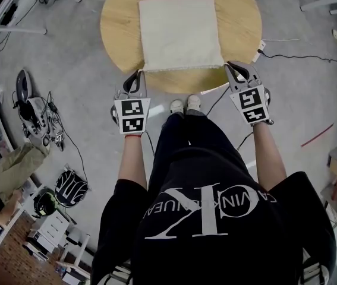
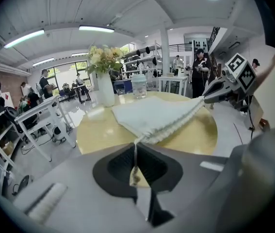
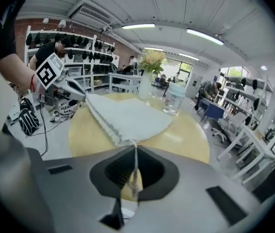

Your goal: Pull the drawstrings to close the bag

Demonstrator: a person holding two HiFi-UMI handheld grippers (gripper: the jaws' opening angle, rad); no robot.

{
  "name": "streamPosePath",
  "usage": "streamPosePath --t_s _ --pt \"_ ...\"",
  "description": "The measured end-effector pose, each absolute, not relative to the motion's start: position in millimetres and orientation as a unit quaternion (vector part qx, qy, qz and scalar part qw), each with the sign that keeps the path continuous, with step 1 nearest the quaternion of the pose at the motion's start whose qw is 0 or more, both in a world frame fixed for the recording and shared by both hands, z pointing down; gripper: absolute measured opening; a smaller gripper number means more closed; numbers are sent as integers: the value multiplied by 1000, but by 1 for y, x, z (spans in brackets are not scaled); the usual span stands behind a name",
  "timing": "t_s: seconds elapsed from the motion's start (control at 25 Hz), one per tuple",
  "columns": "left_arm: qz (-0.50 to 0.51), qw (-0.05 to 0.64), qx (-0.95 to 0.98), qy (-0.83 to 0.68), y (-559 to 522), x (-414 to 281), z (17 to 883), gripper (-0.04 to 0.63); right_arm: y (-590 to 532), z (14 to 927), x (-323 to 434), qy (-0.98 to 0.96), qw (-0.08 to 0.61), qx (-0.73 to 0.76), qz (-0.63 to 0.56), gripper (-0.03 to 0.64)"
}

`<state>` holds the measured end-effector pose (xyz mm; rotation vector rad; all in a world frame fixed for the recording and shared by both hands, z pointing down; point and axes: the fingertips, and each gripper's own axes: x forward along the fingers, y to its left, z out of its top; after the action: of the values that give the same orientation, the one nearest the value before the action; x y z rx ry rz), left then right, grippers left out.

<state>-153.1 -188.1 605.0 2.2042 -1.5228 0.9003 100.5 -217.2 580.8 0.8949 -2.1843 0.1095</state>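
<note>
Left gripper (image 1: 137, 76) pinching drawstring (image 2: 136, 154), right gripper (image 1: 233, 70) likewise, bag (image 1: 180, 31) between.

Black short-sleeved T-shirt (image 1: 216, 230) with white lettering, black trousers (image 1: 186, 141), pale shoes (image 1: 185, 105), grey left gripper (image 1: 139, 74) and right gripper (image 1: 231, 66) with black-and-white marker cubes (image 1: 132, 116)

White "CK" and "CALVIN" print, upside down, on the person's black shirt (image 1: 245, 248)

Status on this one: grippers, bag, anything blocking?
Left gripper shut on left drawstring, right gripper shut on right drawstring. Bag on table, mouth uncinched. Nothing blocking.
</note>
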Motion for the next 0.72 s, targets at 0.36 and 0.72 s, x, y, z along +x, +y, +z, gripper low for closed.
streamPosePath --t_s 0.36,0.72 --pt "279 99 771 -564 -221 -156 545 18 -245 535 108 -850 342 401 7 21" --pt "256 80 766 -584 -234 -157 514 18 -263 510 116 -844 317 432 -9 21"
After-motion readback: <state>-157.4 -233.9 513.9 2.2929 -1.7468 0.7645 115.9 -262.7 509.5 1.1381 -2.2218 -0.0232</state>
